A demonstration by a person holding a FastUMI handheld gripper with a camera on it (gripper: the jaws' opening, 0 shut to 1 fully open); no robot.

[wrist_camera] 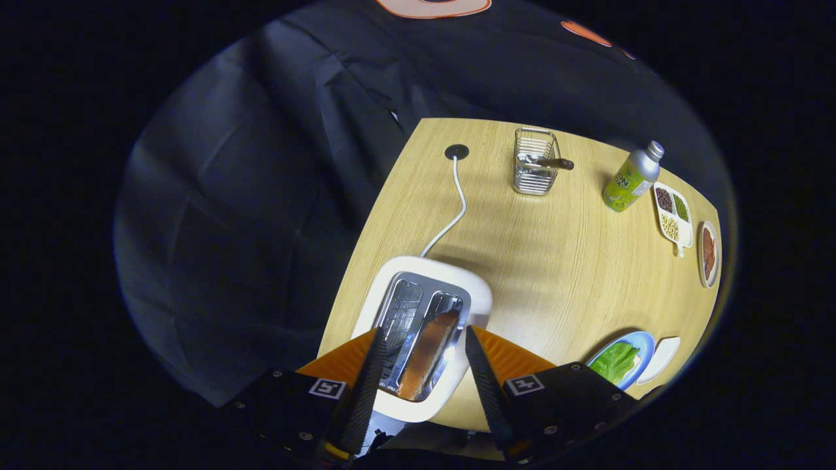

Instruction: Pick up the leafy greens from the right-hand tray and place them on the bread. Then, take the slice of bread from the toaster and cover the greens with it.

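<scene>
Claw: my gripper [421, 336] hangs above the toaster [424, 326], fingers spread wide and holding nothing.
Bread: the slice of bread [428, 356] stands in the toaster's right slot, between my fingers.
Greens: the leafy greens [614, 362] lie on a blue plate [643, 343], off to my right on the wooden table [555, 261].
Beyond: a wire basket [534, 171] and a bottle [632, 177].

The toast [428, 356] sits mostly sunk in the toaster [424, 326]; the leafy greens [614, 362] are partly hidden, seemingly by the gripper [423, 339] body.
</scene>
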